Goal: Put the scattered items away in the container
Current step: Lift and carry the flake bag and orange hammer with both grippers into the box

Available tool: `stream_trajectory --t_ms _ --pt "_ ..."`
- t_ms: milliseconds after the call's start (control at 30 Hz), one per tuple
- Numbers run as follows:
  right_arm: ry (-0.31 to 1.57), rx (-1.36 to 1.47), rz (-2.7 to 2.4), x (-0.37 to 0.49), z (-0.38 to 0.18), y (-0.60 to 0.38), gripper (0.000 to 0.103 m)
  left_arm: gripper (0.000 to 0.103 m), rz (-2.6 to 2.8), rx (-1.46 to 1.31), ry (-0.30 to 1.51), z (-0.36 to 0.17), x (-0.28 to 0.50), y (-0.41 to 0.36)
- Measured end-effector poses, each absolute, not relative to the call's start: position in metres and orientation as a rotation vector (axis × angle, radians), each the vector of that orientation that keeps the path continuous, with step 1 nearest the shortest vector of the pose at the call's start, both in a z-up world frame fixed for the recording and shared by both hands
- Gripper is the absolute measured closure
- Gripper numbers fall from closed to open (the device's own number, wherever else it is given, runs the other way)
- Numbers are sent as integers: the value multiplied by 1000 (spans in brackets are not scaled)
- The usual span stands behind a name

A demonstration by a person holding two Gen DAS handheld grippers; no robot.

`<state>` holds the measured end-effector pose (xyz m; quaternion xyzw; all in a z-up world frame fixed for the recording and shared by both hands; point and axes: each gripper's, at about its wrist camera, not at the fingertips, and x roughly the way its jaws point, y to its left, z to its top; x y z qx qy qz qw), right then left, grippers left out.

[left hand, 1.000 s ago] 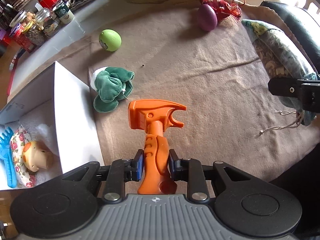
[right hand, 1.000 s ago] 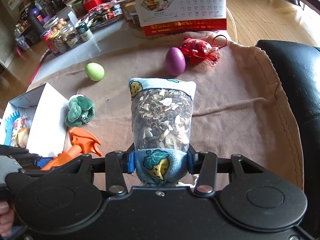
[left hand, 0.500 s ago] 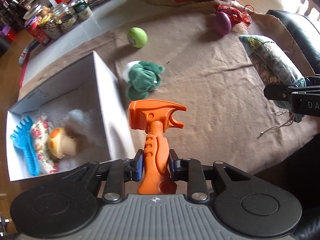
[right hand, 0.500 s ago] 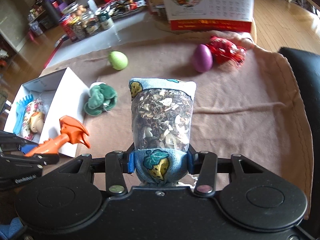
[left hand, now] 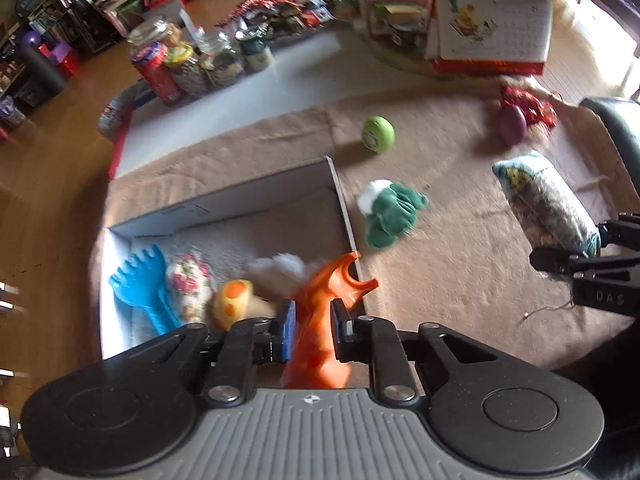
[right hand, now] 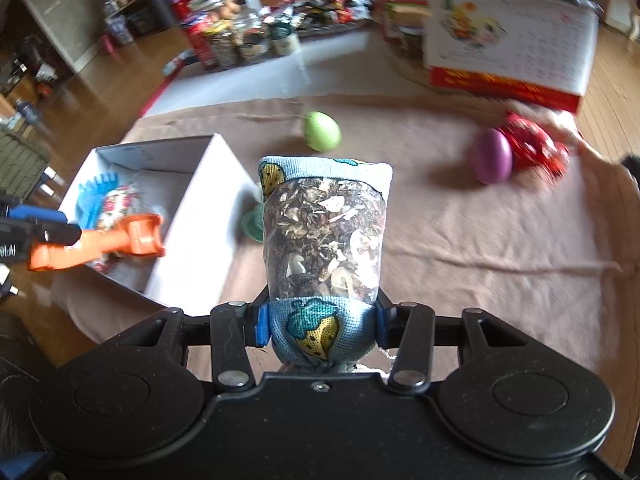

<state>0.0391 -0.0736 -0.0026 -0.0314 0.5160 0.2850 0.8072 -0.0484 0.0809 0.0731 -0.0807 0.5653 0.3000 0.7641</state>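
My left gripper (left hand: pixel 314 316) holds an orange toy hammer (left hand: pixel 324 280) by its handle, and its jaws are closing tighter on it. The hammer head hangs over the right wall of the white box (left hand: pixel 240 196), tilted in the grip. In the box lie a blue rake (left hand: pixel 140 280), a floral pouch (left hand: pixel 188 284), a mushroom toy (left hand: pixel 232 300) and white fluff (left hand: pixel 280 268). My right gripper (right hand: pixel 320 320) is shut on a mesh pouch of dried bits (right hand: pixel 324 232), held above the brown cloth to the right of the box (right hand: pixel 200 216).
On the cloth lie a green plush (left hand: pixel 394 212), a green egg (left hand: pixel 378 134), a purple egg (left hand: pixel 513 124) and a red tasselled pouch (left hand: pixel 528 104). A calendar (left hand: pixel 492 36) and jars (left hand: pixel 192 64) stand at the back. A black chair (left hand: pixel 616 128) borders the right.
My left gripper has risen and moved left over the box with the hammer, which has tilted in the grip. My right gripper carried the pouch leftward, nearer the box.
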Motion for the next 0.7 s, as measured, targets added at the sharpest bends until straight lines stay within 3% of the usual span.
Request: stream_trajectory --t_ms 267,700 --pt "1052 -121 699 37 26 -23 56 90 758 -126 1242 83 -60 122" --pt "1033 -198 768 40 38 45 56 90 808 -121 1339 24 -87 156"
